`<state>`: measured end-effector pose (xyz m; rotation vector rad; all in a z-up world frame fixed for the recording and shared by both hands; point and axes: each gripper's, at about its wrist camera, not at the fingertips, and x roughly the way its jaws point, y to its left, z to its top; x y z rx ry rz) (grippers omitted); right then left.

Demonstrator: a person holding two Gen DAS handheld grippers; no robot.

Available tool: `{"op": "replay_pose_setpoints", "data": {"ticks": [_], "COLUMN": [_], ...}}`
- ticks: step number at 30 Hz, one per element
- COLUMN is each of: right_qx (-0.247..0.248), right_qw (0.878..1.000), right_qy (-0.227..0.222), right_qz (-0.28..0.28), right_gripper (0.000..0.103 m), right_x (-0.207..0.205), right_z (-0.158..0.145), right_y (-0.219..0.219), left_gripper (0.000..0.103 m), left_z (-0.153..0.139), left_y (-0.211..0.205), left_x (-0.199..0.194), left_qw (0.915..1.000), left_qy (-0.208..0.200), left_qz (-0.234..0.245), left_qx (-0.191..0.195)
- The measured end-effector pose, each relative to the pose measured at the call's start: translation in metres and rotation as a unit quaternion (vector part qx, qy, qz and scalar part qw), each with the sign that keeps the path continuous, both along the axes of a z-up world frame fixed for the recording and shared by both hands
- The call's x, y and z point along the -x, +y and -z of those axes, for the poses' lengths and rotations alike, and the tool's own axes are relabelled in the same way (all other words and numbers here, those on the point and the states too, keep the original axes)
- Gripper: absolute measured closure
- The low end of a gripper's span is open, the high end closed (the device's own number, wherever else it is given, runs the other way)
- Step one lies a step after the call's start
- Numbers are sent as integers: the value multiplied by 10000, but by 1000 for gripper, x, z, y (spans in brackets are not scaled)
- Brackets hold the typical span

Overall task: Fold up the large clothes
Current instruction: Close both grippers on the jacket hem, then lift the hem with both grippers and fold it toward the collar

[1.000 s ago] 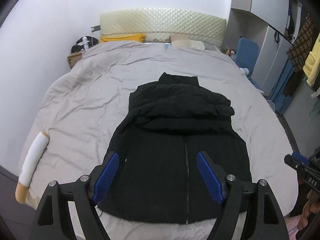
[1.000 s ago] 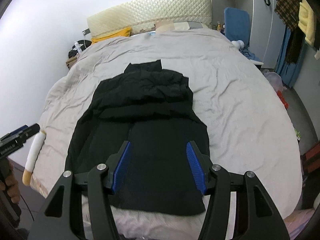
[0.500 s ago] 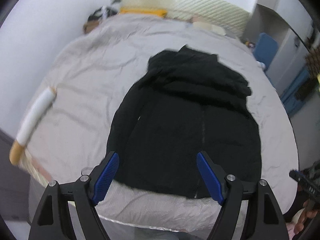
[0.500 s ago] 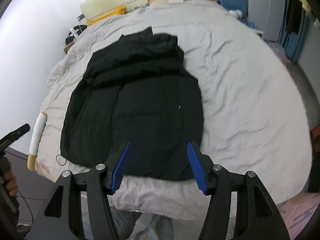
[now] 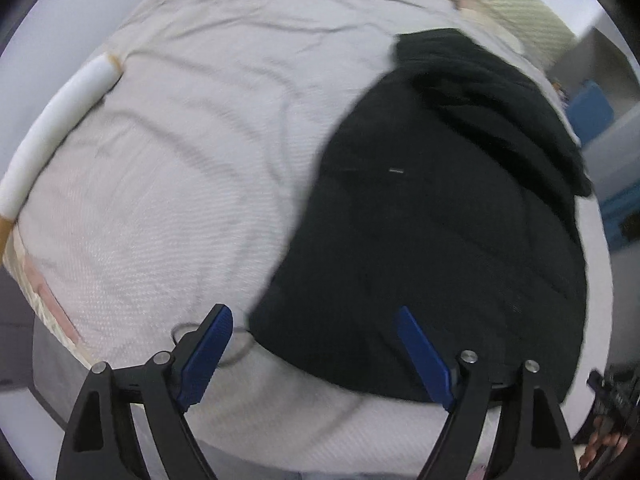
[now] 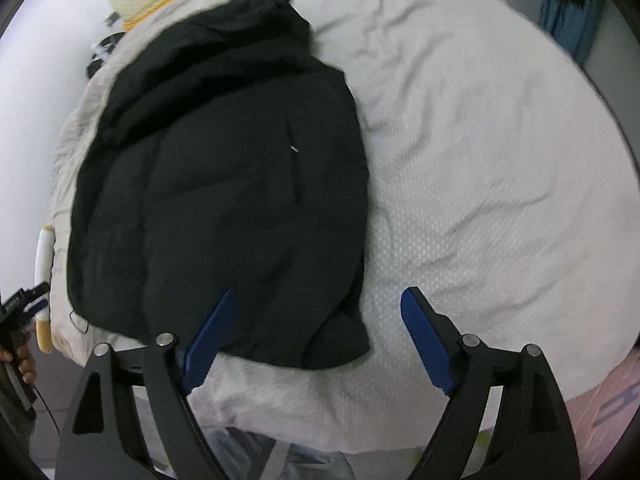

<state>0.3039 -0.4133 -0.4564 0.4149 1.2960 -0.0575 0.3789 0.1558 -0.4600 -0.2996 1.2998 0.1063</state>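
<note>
1. Black jacket (image 5: 432,216) lies flat on the bed (image 5: 168,168), front up, sleeves folded across the chest. It fills the right half of the left wrist view and the left half of the right wrist view (image 6: 224,168). Its hem runs along the bed's near edge.
2. Handling, judged: padded, soft and limp, bulky but probably light; the shell looks smooth, so it may slip. It will sag between two hold points.
3. Hold points, judged: the two hem corners, pinching both layers.
4. Left gripper (image 5: 316,354): jaws opening, nothing clamped; the lower-left hem corner sits between them.
5. Right gripper (image 6: 316,340): jaws opening, nothing clamped; the lower-right hem corner sits between them.
6. Frames are motion-blurred; pad contact with the cloth is uncertain.
7. A thin drawcord loop (image 5: 236,346) trails from the hem onto the bed.
</note>
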Motion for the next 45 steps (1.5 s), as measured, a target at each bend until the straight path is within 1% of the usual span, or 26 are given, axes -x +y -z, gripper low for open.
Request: {"op": "replay_pose_setpoints", "data": {"ticks": [2, 4, 5, 8, 10, 11, 12, 14, 15, 17, 18, 19, 20, 21, 22, 23, 24, 25, 26, 28, 30, 33, 35, 40, 42, 45], "right_qx": [-347, -564, -692, -1012, -1269, -1411, -1470, -1432, -1452, -1545, -1573, -1628, -1683, -1729, -1779, -1790, -1775, -1730, -1657, -1576, -1505, -1467, -1434, -1306, -1259, -1153], "right_qw": [9993, 9981, 9972, 9945, 9915, 9896, 9887, 9894, 9891, 9877, 9873, 9864, 9856, 9848, 9840, 9838, 9841, 9848, 9859, 9868, 9876, 9879, 9879, 9887, 9892, 9900], "right_qy": [96, 162, 197, 168, 145, 120, 95, 67, 90, 116, 105, 86, 69, 43, 12, 3, -1, -15, -41, -99, -168, -256, -328, -323, -302, -291], "right_qz": [125, 183, 183, 192, 232, 261, 266, 228, 223, 232, 220, 187, 158, 137, 95, 26, -35, -132, -242, -353, -420, -430, -490, -653, -693, -761], "right_gripper": [18, 18, 18, 18, 18, 18, 18, 18, 18, 18, 20, 29, 34, 45, 56, 60, 67, 70, 78, 88, 90, 92, 92, 92, 93, 93], "right_x": [-4, -7, -10, -14, -18, -19, -22, -25, -26, -27, -28, -27, -26, -25, -24, -24, -24, -24, -24, -25, -25, -22, -20, -22, -22, -17], "right_z": [23, 39, 49, 66, 74, 77, 77, 81, 83, 88, 87, 85, 82, 79, 74, 69, 66, 61, 54, 44, 31, 12, -2, -18, -25, -36], "right_y": [-8, -11, -12, -14, -15, -15, -14, -11, -10, -6, -4, -2, -1, 1, 1, 2, 2, 3, 4, 8, 10, 7, 8, 12, 10, 7], "left_gripper": [18, 18, 18, 18, 18, 18, 18, 18, 18, 18, 21, 31, 37, 51, 65, 70, 78, 83, 85, 88, 89, 90, 90, 91, 92, 92], "left_z": [16, 33, 41, 58, 69, 74, 77, 88, 93, 101, 101, 99, 98, 95, 91, 86, 83, 79, 73, 63, 51, 29, 12, -22, -26, -37], "left_y": [15, 26, 30, 31, 29, 26, 24, 10, 7, 4, 1, -3, -7, -13, -18, -21, -24, -28, -31, -35, -39, -45, -49, -59, -53, -53], "left_x": [-6, -14, -18, -28, -36, -40, -44, -50, -51, -53, -53, -52, -51, -50, -50, -49, -49, -49, -49, -48, -46, -42, -39, -31, -31, -20], "left_qw": [9997, 9991, 9989, 9978, 9946, 9933, 9933, 9939, 9931, 9910, 9911, 9907, 9904, 9904, 9892, 9881, 9877, 9872, 9869, 9870, 9877, 9879, 9871, 9850, 9847, 9841], "left_qy": [31, 27, 30, 51, 55, 86, 129, 278, 334, 421, 402, 341, 331, 336, 296, 278, 297, 319, 322, 308, 267, 168, 84, -33, -37, -42], "left_qz": [-196, -264, -246, -120, -23, 61, 157, 460, 488, 379, 345, 390, 458, 574, 695, 772, 829, 928, 1025, 1058, 1054, 1095, 1117, 1129, 1142, 1151], "left_qx": [117, 318, 397, 644, 1033, 1147, 1141, 967, 1010, 1216, 1223, 1257, 1262, 1211, 1255, 1302, 1295, 1256, 1200, 1170, 1124, 1088, 1143, 1306, 1315, 1349]}}
